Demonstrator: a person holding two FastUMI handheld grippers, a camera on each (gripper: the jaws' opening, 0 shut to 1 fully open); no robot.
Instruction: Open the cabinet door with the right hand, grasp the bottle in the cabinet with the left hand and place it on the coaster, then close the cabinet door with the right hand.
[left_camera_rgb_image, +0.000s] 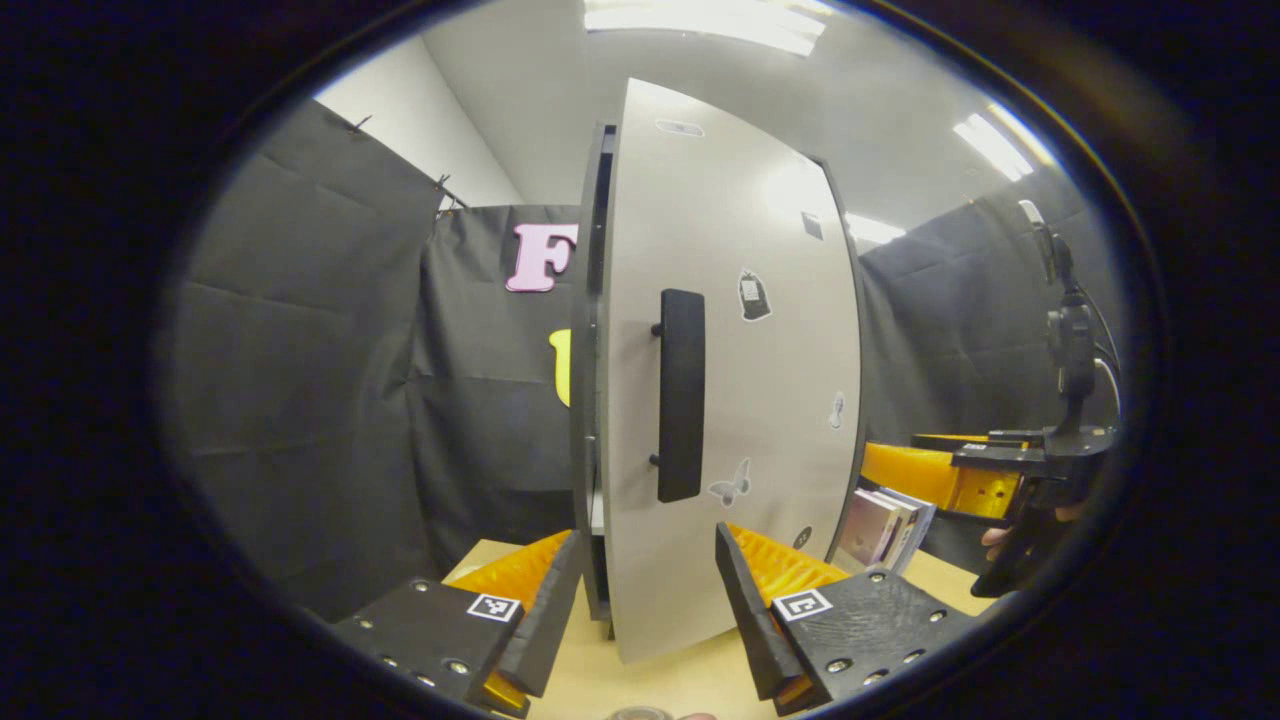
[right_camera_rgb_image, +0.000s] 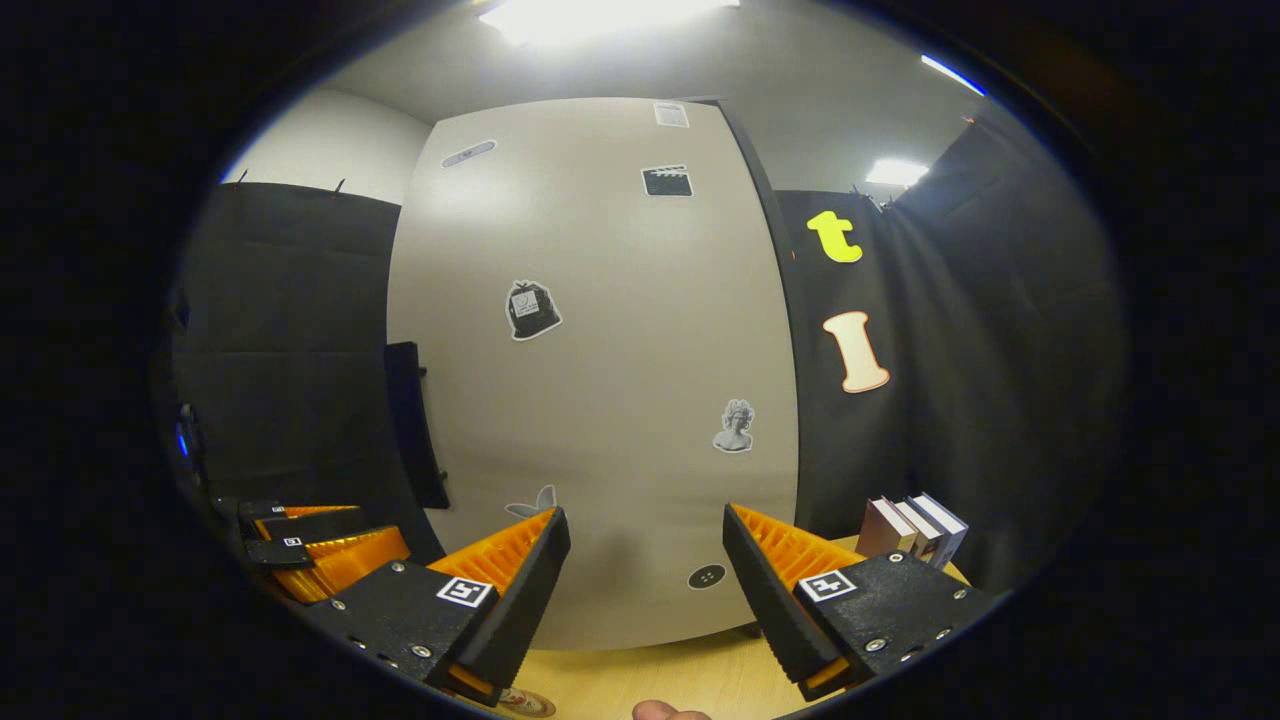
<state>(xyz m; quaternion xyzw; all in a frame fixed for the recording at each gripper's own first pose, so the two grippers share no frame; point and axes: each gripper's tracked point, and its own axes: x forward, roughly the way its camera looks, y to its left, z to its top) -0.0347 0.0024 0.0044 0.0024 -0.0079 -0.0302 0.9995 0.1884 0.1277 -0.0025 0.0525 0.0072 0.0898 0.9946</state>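
With the cabinet door shut, the right claw is hovering wide open and empty, the upright black handle lying up-left of it, nearer the equally open left claw.

Left tool low and near, fingers apart, straddling the lower edge of the grey cabinet door. Door slightly ajar, black handle upright near its left edge, stickers scattered across it. Books standing on the table at right. Right tool far right, beyond the door.
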